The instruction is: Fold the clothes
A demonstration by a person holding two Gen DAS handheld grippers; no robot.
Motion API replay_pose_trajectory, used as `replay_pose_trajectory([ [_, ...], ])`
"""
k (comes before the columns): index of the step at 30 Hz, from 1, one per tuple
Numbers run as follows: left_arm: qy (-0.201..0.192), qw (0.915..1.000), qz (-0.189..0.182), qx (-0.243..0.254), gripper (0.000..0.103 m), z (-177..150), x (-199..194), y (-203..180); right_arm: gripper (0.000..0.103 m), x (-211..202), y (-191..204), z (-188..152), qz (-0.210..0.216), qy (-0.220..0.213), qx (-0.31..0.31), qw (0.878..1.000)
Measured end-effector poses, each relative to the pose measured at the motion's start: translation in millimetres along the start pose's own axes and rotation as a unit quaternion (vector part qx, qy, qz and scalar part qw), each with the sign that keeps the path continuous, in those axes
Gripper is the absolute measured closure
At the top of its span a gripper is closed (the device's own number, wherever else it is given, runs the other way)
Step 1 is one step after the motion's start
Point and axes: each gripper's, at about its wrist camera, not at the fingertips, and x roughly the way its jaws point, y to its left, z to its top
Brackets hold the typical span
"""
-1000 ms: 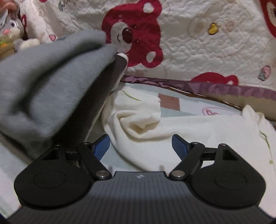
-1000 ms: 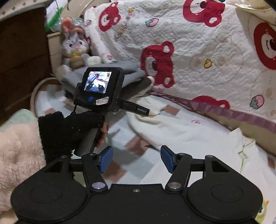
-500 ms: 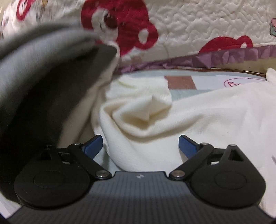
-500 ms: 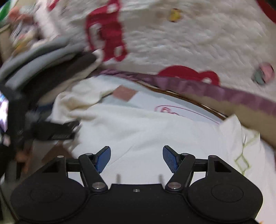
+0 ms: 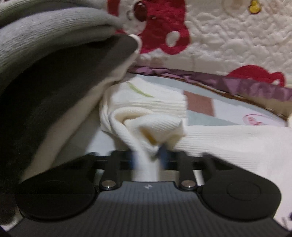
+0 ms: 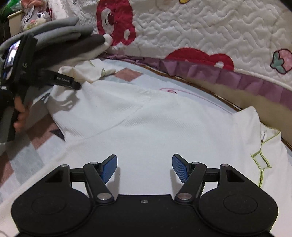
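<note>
Cream ribbed knit is recorded as the material of the garment (image 6: 155, 124), which is spread flat across the patchwork bed sheet (image 6: 27, 160) with its collar and green-stitched trim (image 6: 261, 160) toward the right side of the bed. A bunched sleeve end (image 5: 146, 127) of the same garment is seen lifted off the sheet in the left wrist view. The left gripper (image 5: 147, 160) is closed on that sleeve end, the blue pads being drawn together with cloth pinched between them; some motion blur is noted at the fingertips. The right gripper (image 6: 144, 168) is held just above the garment's body with its fingers spread apart and nothing between them; contact with the cloth cannot be confirmed. A stack of folded grey and dark clothes (image 5: 45, 63) is observed at the left side of the bed, next to the sleeve, and its lower edge overhangs the sheet. A white quilt with red bear motifs (image 6: 200, 32), edged in a purple ruffle (image 6: 209, 74), is banked along the far edge of the bed. A plush rabbit (image 6: 34, 17) is noted at the far left corner, behind the folded stack.
</note>
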Motion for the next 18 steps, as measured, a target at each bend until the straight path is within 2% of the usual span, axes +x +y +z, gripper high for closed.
replay_pose_trajectory([
  [4, -0.032, 0.999, -0.03, 0.013, 0.091, 9.3, -21.0, -8.4, 0.031, 1.4, -9.6, -6.6, -0.002, 0.015, 0.019, 1.0],
  [6, -0.052, 0.9967, -0.063, 0.006, 0.091, 24.3, -39.3, -14.7, 0.031, 0.5, -18.3, -9.8, -0.003, 0.03, 0.047, 0.998],
  [8, -0.076, 0.9902, -0.117, 0.007, 0.091, 37.3, -63.7, -27.7, 0.031, -3.9, -30.6, -13.9, -0.012, 0.036, 0.083, 0.996],
  [10, -0.082, 0.9786, -0.189, 0.003, 0.091, 41.6, -88.4, -44.9, 0.032, -13.4, -45.6, -21.5, -0.021, 0.034, 0.121, 0.992],
  [12, -0.051, 0.963, -0.265, -0.003, 0.091, 37.2, -107.4, -66.8, 0.032, -23.4, -60.9, -29.5, -0.031, 0.032, 0.16, 0.986],
  [15, 0.044, 0.9279, -0.37, 0.008, 0.087, 11.5, -110.8, -110.1, 0.032, -38.5, -83.9, -41.6, -0.045, 0.029, 0.217, 0.975],
  [17, 0.13, 0.9046, -0.405, 0.021, 0.073, -10.3, -96.1, -134.0, 0.032, -48.6, -99.2, -49.6, -0.055, 0.027, 0.255, 0.965],
  [18, 0.162, 0.9009, -0.402, 0.022, 0.073, -19.2, -87.4, -138.9, 0.032, -53.6, -106.8, -53.6, -0.06, 0.026, 0.273, 0.96],
])
